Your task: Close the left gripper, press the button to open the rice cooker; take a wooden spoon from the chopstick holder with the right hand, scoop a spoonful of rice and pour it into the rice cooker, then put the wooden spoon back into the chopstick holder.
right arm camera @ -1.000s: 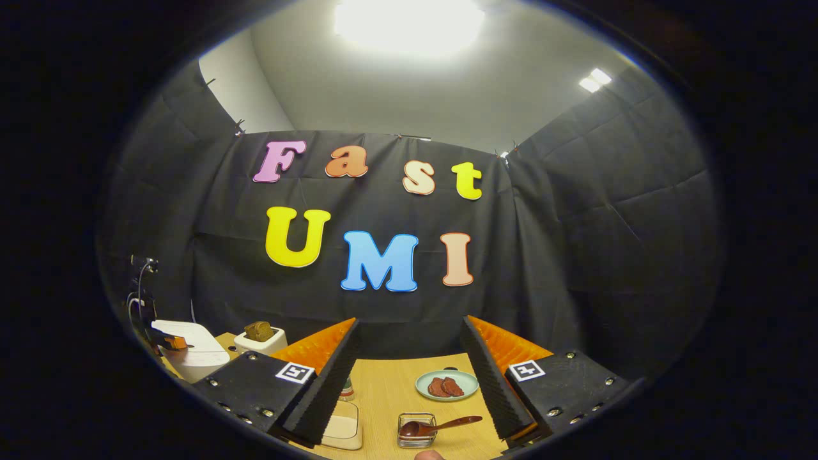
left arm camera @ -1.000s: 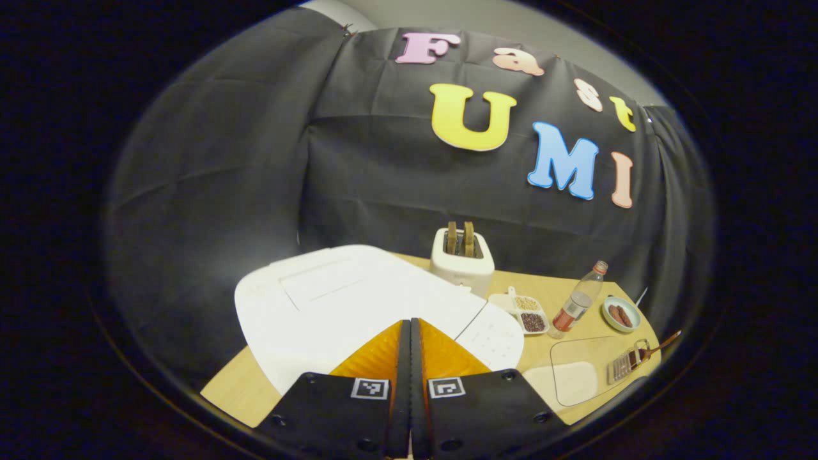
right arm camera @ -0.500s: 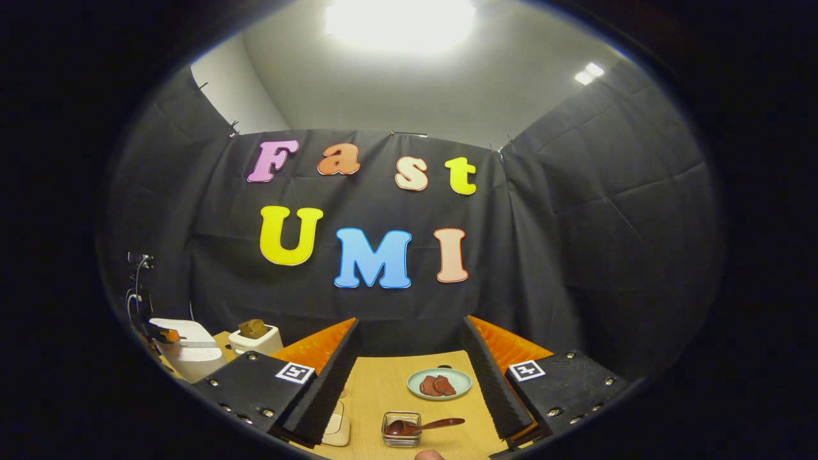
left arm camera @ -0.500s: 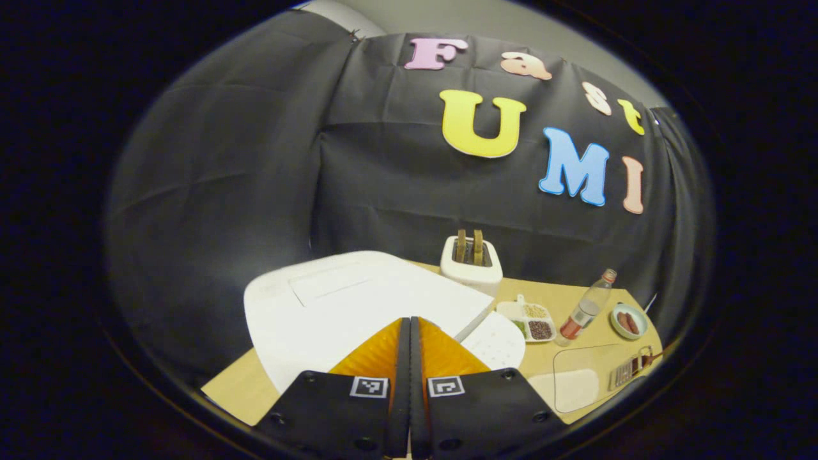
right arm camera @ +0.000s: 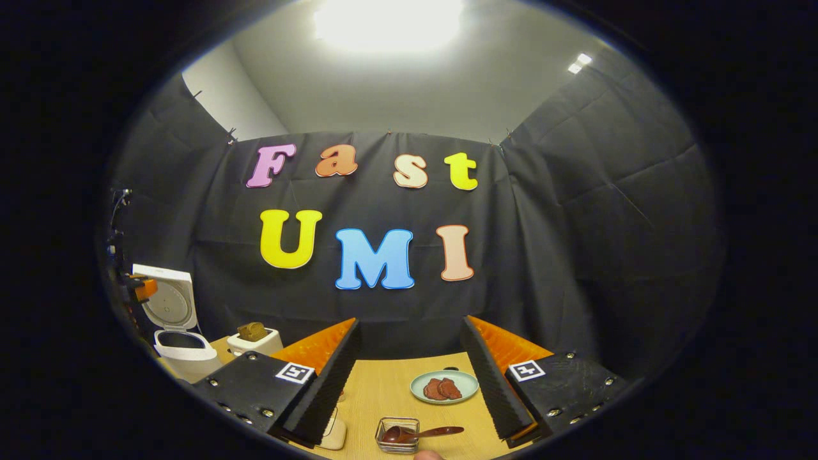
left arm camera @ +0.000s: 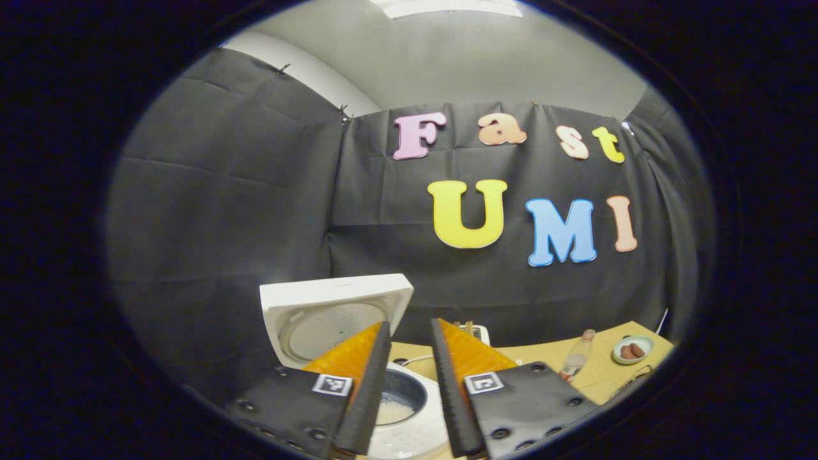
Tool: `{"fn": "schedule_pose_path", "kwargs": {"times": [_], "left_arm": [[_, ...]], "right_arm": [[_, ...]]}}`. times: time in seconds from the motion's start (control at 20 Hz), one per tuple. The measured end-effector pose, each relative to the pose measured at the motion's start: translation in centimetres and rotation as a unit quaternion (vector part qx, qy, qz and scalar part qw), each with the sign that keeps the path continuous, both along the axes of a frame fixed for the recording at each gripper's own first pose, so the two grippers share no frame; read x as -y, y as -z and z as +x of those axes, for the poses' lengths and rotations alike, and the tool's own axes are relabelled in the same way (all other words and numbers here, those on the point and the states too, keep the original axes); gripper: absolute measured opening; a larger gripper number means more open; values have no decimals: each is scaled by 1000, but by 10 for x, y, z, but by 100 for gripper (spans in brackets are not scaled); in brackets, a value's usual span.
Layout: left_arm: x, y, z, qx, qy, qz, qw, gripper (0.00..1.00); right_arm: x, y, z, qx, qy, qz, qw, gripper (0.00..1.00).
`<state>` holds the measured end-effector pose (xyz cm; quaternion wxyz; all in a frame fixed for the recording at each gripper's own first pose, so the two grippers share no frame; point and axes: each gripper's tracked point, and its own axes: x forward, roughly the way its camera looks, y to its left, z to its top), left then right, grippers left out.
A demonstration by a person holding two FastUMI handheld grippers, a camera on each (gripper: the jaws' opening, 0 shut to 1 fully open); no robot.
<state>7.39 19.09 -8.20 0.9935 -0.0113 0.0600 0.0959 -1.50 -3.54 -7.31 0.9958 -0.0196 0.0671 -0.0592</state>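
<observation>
Fingers first: left gripper (left arm camera: 409, 390) has its fingers (left arm camera: 367, 390) spread a little with nothing between them, poised above the rice cooker (left arm camera: 409, 409); right gripper (right arm camera: 409, 377) has its fingers spread wide, also empty, held over the table (right arm camera: 383, 390). Rice cooker lid (left arm camera: 335, 313) stands up and open behind the pot, the inner pot (left arm camera: 399, 399) is exposed with something pale at the bottom, looks like rice or water, can't tell which. So the button step reads as done, lid is up. Step in hand, as I judge it: the right hand going for the wooden spoon (right arm camera: 418, 433). Taking the rice cooker as landmark in the right gripper view (right arm camera: 176, 326): the toaster (right arm camera: 255, 338) sits just to its right, the plate (right arm camera: 444, 386) with dark red slices is well to the right, and the spoon lies nearer than the plate, bowl end resting in a small clear glass holder (right arm camera: 397, 434), handle sticking out to the right, nearly flat. Spoon is below and between the right fingers, not touched yet. Next move calls for dropping the right gripper lower, lining the fingers across the handle and pinching it on the free part away from the holder. Low handle angle probably means a shallow approach is needed.
</observation>
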Motion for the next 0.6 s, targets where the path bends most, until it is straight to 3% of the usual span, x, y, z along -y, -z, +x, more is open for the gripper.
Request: {"fn": "schedule_pose_path", "kwargs": {"times": [0.05,0.25,0.6], "left_arm": [[8,-10,-3,8,1,-4,1000,70],[35,-46,-20,39,16,-10,999,96],[61,-80,-43,51,24,16,998,96]], "right_arm": [[2,8,4,-5,-4,3,1000,95],[16,45,18,-29,-11,10,999,95],[40,123,12,-92,-1,84,992,95]]}}
